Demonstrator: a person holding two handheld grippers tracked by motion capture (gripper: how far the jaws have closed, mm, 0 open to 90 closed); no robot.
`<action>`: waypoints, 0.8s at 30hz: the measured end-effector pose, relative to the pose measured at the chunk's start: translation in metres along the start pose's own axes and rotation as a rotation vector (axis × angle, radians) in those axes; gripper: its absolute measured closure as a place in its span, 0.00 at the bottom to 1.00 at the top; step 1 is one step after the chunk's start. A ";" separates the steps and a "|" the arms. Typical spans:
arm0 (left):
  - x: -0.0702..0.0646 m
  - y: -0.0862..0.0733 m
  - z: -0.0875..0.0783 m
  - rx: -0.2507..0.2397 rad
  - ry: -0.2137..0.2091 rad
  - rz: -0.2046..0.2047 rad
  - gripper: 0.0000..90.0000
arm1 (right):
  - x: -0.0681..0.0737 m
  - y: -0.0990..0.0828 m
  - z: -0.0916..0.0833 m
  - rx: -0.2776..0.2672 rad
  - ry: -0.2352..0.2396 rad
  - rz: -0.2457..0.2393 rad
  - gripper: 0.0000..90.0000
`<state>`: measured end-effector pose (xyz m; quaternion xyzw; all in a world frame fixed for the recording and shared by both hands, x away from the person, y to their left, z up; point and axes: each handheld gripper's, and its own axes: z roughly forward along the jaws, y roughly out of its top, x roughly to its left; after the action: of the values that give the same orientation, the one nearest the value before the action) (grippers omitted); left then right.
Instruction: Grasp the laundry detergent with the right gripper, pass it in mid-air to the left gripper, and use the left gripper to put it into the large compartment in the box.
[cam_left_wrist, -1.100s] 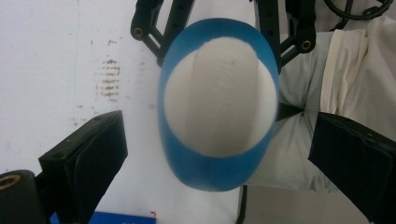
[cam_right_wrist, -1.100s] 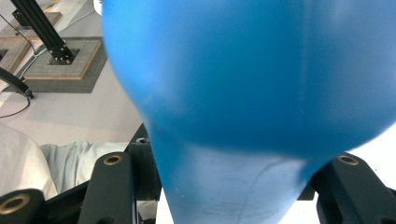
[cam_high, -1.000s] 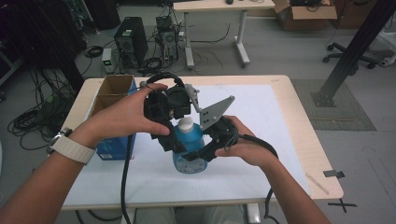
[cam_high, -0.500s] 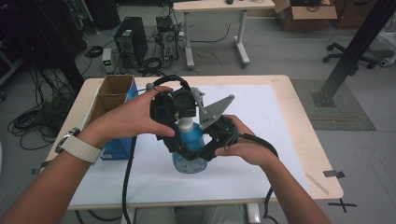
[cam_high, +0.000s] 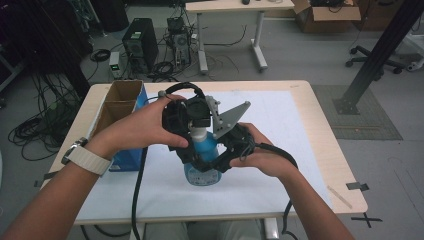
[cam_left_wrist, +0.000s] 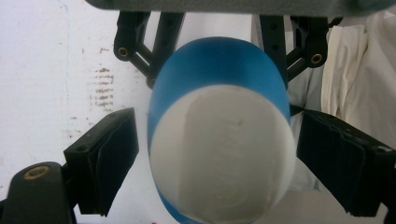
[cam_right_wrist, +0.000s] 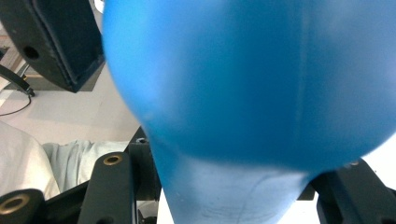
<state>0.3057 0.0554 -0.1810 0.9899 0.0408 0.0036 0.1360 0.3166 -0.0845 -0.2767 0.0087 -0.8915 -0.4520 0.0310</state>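
A blue bottle (cam_high: 202, 157) with a white cap (cam_left_wrist: 222, 154) stands on the white sheet near the table's middle. My left gripper (cam_high: 192, 116) hangs straight above it, open. In the left gripper view its two black pads (cam_left_wrist: 105, 154) flank the cap, with a gap on each side. My right gripper (cam_high: 222, 152) comes in from the right and is shut on the bottle's body. The blue bottle (cam_right_wrist: 243, 79) takes up most of the right gripper view, narrowing between the jaws of the right gripper (cam_right_wrist: 229, 196).
An open cardboard box (cam_high: 120, 102) with a blue side stands at the table's left edge. The white sheet (cam_high: 285, 125) covers most of the wooden table (cam_high: 325, 125). Cables trail from both grippers toward the front edge.
My left gripper has moved right, from beside the bottle's top to directly over the cap, which it now covers from above. The right gripper and the bottle have stayed put.
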 end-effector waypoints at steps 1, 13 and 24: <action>0.000 0.000 0.000 0.000 0.001 0.000 0.16 | 0.000 0.000 0.000 0.000 -0.001 0.000 0.48; 0.000 0.000 0.002 0.006 0.005 0.000 0.20 | 0.001 0.000 0.000 0.001 0.000 0.002 0.48; 0.000 0.000 0.004 0.011 0.005 0.007 0.30 | 0.000 -0.001 0.001 0.001 0.002 -0.005 0.48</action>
<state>0.3062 0.0543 -0.1850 0.9907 0.0378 0.0065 0.1302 0.3164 -0.0843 -0.2777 0.0115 -0.8917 -0.4514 0.0309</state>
